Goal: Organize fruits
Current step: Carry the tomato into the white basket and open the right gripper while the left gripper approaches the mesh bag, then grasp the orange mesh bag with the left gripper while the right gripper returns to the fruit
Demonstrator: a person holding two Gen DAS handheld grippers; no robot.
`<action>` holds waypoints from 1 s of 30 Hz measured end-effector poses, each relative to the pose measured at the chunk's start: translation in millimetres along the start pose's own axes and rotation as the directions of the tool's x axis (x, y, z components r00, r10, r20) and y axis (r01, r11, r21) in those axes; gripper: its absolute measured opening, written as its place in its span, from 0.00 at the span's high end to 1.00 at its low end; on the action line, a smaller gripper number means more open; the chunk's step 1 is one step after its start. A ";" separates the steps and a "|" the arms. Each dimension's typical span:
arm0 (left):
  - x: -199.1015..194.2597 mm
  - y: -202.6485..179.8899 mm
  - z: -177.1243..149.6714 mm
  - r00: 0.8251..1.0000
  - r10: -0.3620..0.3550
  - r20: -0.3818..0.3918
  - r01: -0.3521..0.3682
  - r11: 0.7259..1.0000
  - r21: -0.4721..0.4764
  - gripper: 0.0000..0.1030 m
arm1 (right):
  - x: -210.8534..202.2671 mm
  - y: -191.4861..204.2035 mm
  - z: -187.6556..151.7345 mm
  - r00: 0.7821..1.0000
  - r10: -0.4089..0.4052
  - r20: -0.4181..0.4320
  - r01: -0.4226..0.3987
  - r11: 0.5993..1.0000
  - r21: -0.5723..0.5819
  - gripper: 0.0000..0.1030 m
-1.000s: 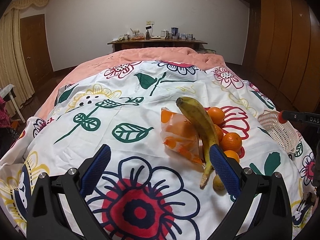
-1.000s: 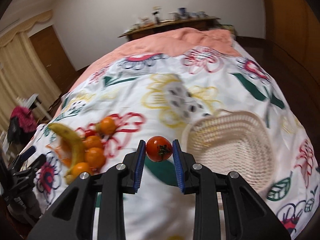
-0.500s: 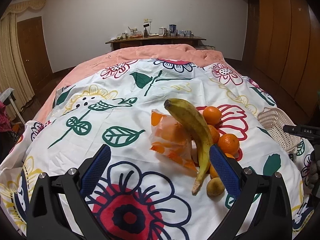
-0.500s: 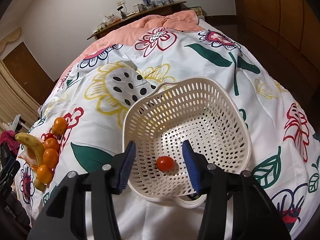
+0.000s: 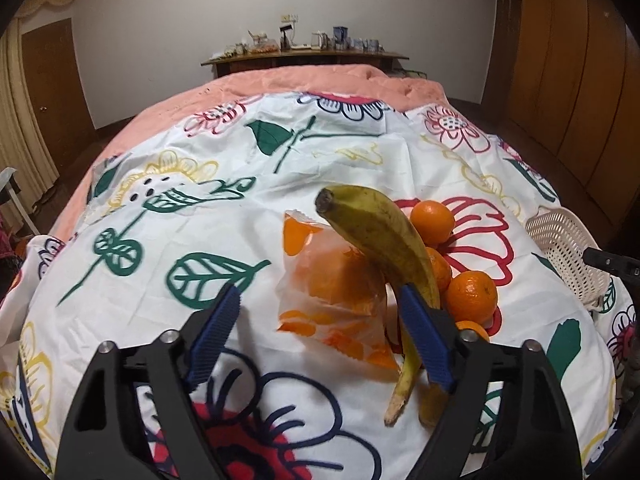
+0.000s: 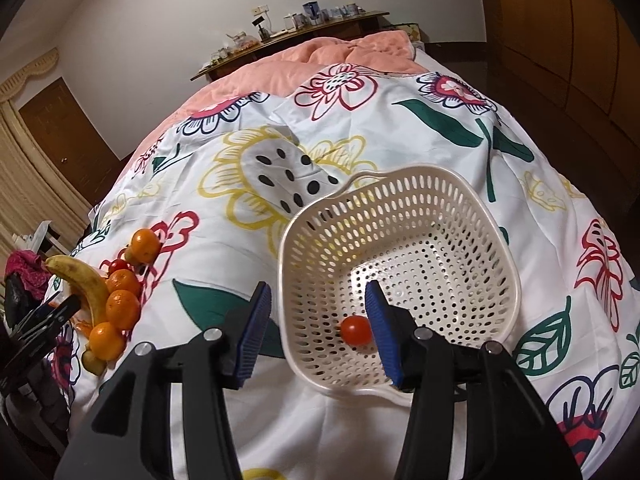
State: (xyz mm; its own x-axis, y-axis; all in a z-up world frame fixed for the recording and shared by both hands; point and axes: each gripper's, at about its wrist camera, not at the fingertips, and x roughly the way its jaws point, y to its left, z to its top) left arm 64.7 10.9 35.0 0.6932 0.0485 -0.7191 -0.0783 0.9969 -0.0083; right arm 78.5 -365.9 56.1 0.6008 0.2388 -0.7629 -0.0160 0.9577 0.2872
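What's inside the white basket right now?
One small red tomato lies loose on the perforated floor of the basket, near its front wall. The right tool hangs open above the front rim, and one finger covers a strip of the floor.

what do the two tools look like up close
Both match: the left tool and right tool have matte black angular arms with triangular cut-outs, silver round bolts at the joints, and ribbed blue pads on each finger. No cables, markings or sleeves show.

White wall, wooden wardrobe, cluttered sideboard, curtain
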 end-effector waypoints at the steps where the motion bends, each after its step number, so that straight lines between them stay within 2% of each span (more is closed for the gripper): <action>1: 3.9 0.2 0.8 1.000 -0.010 -0.015 0.010 1.000 -0.001 0.29 | -0.6 1.6 -0.5 1.000 0.002 0.000 -0.002 1.000 -0.003 0.52; 6: 22.3 8.7 3.8 0.990 -0.103 -0.093 0.100 0.994 -0.043 0.43 | -3.1 10.4 -1.7 1.000 0.016 0.002 -0.016 1.000 -0.021 0.52; 7: 23.3 9.1 4.0 0.988 -0.123 -0.096 0.119 0.992 -0.046 0.47 | -4.0 13.0 -1.8 1.000 0.020 0.003 -0.020 0.999 -0.026 0.52; 8: 23.3 8.8 3.6 0.987 -0.129 -0.094 0.125 0.991 -0.044 0.47 | -5.0 16.0 -1.9 1.000 0.024 0.004 -0.024 0.999 -0.032 0.52; 14: 16.1 11.3 1.0 0.990 -0.119 -0.073 0.115 0.992 -0.052 0.51 | -13.6 37.8 -2.4 0.998 0.060 0.017 -0.058 0.995 -0.083 0.52; 20: -1.9 22.7 -3.8 0.997 -0.065 -0.034 0.064 0.997 -0.047 0.51 | -17.4 77.3 -2.2 0.993 0.114 0.012 -0.110 0.978 -0.177 0.52; 30: -31.7 59.2 -8.0 0.999 -0.017 0.030 0.020 0.995 -0.099 0.51 | -15.1 159.5 -6.2 0.976 0.210 -0.057 -0.216 0.905 -0.368 0.52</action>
State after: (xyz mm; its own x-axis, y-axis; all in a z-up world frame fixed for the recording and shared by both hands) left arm 32.4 67.9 51.8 0.7157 0.0337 -0.6976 -0.1355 0.9866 -0.0913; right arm 61.9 -215.7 109.8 0.5373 0.4433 -0.7175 -0.4381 0.8736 0.2118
